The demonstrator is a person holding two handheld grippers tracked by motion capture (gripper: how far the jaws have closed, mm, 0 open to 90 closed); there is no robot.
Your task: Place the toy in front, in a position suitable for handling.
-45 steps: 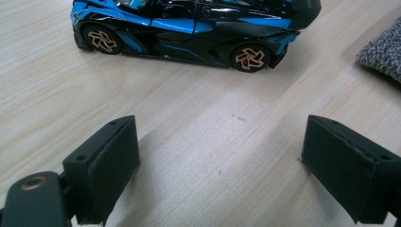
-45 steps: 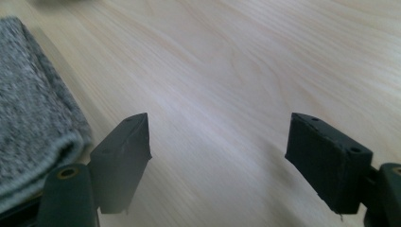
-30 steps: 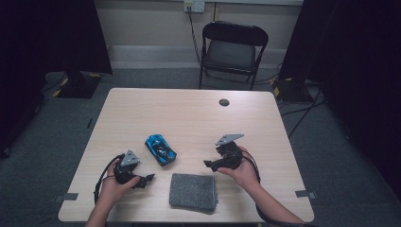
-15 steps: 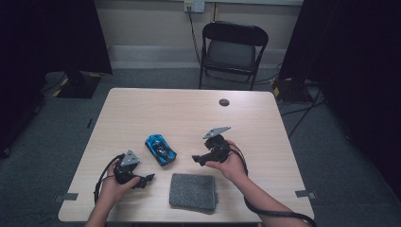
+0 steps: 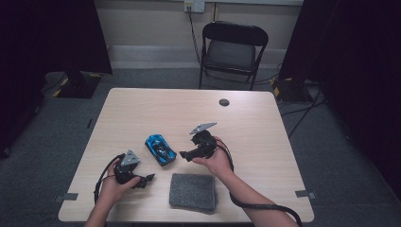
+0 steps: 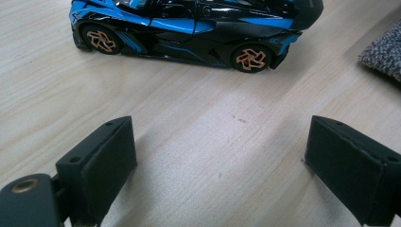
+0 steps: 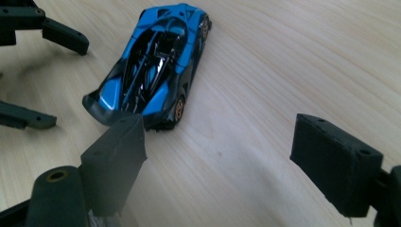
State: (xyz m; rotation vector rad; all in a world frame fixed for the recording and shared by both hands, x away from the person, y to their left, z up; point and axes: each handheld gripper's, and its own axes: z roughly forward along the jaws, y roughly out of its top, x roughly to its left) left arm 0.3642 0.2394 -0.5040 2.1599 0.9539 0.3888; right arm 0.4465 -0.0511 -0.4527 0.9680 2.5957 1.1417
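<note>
A blue and black toy car (image 5: 160,148) sits on the light wooden table (image 5: 265,123), left of centre. My left gripper (image 5: 147,179) rests low near the front left, open, with the car (image 6: 189,28) side-on a short way beyond its jaws. My right gripper (image 5: 186,155) hovers just right of the car, open, its jaws pointing left at it. In the right gripper view the car (image 7: 153,66) lies ahead and left of the jaws, not between them, and the left gripper's fingers (image 7: 61,35) show at the far left.
A folded grey cloth (image 5: 193,190) lies near the front edge between the two hands; its corner (image 6: 383,52) shows at the right. A small dark disc (image 5: 224,102) lies at the table's back. A black folding chair (image 5: 231,52) stands behind the table.
My right gripper has moved left across the table toward the car. The left gripper and the car have stayed where they were.
</note>
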